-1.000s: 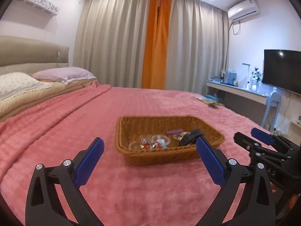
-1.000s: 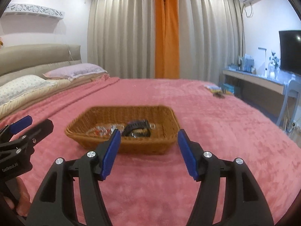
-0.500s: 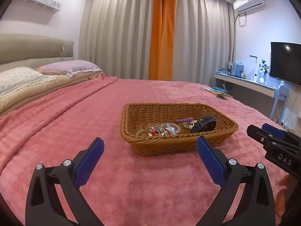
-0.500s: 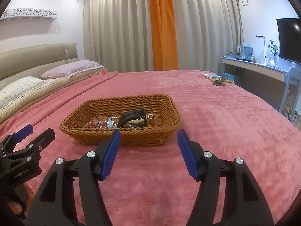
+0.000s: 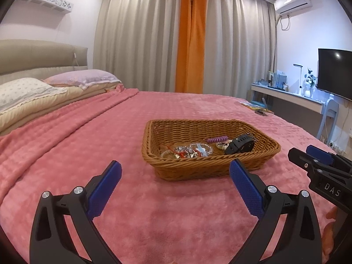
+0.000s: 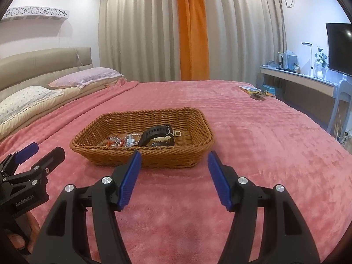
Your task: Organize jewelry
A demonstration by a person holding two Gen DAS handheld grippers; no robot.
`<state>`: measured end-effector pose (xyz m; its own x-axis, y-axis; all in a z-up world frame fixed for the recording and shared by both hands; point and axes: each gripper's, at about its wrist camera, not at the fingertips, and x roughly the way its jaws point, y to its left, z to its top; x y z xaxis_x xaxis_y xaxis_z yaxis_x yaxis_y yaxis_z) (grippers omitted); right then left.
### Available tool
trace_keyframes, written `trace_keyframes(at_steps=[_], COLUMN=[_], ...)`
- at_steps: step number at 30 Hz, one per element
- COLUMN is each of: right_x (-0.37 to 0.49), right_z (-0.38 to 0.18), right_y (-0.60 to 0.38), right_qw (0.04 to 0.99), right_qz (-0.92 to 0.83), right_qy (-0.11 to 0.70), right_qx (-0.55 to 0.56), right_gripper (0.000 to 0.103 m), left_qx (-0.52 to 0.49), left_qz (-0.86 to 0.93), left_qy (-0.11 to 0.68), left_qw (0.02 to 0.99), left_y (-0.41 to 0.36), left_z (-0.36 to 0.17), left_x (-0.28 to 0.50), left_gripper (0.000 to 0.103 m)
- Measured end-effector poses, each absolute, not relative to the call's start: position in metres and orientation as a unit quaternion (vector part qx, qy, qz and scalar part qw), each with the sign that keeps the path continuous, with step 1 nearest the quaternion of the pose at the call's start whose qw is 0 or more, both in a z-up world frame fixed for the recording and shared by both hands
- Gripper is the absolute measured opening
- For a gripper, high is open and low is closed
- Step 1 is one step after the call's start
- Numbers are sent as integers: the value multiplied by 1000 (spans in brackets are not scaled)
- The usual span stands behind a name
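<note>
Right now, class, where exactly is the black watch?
In both wrist views the black watch lies inside the wicker basket on the pink blanket, at the basket's right end, beside the tangled bracelets.

"DAS" is read on the right gripper (image 5: pixel 316 160) body, at 4 o'clock in the left wrist view; "GenRobot.AI" on the left gripper (image 6: pixel 41 154) body, at 8 o'clock in the right wrist view.
</note>
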<state>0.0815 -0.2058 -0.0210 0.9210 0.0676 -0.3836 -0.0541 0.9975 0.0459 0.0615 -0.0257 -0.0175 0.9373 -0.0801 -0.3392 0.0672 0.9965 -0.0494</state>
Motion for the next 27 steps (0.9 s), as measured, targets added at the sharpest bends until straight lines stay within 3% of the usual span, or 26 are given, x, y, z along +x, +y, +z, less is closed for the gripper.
trace_keyframes(at_steps=[27], right_x=[86], right_z=[-27], right_y=[-198], right_qw=[977], right_qz=[33], right_qy=[211], right_qx=[0], right_gripper=[59], left_qx=[-25], left_qz=[-36], left_qy=[175], left_qw=[984], left_y=[-25], left_z=[-18], left_x=[61], left_gripper=[95])
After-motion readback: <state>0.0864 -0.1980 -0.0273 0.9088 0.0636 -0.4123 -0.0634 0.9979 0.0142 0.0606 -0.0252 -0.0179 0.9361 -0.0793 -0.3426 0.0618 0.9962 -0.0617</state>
